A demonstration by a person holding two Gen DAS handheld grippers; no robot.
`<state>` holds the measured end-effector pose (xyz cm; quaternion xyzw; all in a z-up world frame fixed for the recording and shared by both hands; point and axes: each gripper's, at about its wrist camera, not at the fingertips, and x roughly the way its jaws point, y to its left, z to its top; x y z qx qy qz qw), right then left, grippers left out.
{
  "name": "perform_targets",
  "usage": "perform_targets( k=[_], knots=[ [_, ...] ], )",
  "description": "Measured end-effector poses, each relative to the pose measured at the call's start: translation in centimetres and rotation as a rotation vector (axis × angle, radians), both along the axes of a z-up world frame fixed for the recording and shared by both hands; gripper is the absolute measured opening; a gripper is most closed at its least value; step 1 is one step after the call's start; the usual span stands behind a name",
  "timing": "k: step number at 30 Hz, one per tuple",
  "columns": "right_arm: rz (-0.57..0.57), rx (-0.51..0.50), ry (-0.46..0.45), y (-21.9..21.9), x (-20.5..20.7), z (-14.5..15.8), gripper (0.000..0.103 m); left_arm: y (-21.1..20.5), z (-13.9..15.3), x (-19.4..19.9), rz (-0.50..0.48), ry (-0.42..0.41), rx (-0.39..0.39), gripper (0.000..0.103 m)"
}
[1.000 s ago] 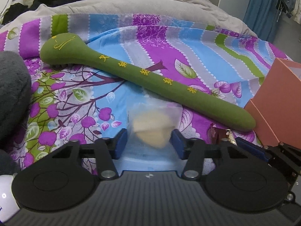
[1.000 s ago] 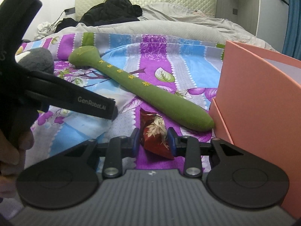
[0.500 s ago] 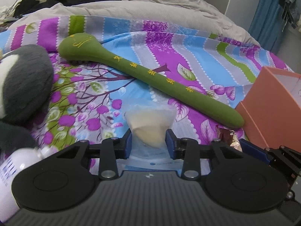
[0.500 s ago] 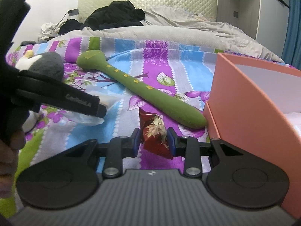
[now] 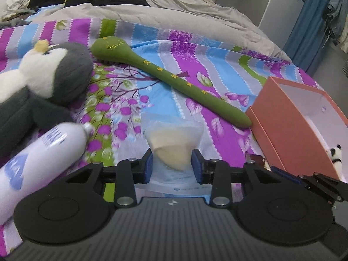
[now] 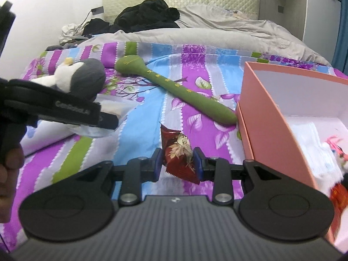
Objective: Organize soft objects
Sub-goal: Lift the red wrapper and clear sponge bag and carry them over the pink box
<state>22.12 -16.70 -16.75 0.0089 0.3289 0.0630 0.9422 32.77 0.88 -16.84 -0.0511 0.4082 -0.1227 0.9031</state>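
My left gripper (image 5: 171, 165) is shut on a clear plastic bag with a pale yellow soft lump (image 5: 173, 145), held above the bedspread. My right gripper (image 6: 178, 163) is shut on a dark red snack packet (image 6: 179, 154), held just left of the pink box (image 6: 271, 130). The box also shows in the left wrist view (image 5: 282, 121). A long green plush (image 5: 171, 76) lies across the bed, its end against the box; it also shows in the right wrist view (image 6: 174, 87). A grey and white penguin plush (image 5: 43, 87) lies at the left, also in the right wrist view (image 6: 82, 78).
A white bottle with blue print (image 5: 32, 156) lies at the near left. The pink box holds a small panda toy (image 5: 335, 154), white tissue and a pink and white toy (image 6: 335, 150). A grey duvet (image 6: 217, 30) and dark clothes (image 6: 148, 15) lie at the bed's head.
Both grippers have risen and drawn back, each keeping its hold. The penguin plush, the bottle and the inside of the pink box have come into view.
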Motion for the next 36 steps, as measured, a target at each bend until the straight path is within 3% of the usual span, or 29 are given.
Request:
perform_targets(
  k=[8, 17, 36],
  knots=[
    [0.037, 0.057, 0.023, -0.3, -4.3, 1.7, 0.034, 1.2, 1.8, -5.8, 0.044, 0.007, -0.017, 0.042],
    [0.066, 0.1, 0.011, -0.8, -8.3, 4.1, 0.034, -0.4, 4.1, -11.7, 0.045, 0.003, -0.018, 0.042],
    [0.06, 0.125, -0.07, -3.5, -11.3, 11.1, 0.034, -2.1, 12.5, -16.1, 0.035, -0.096, -0.04, 0.042]
  ],
)
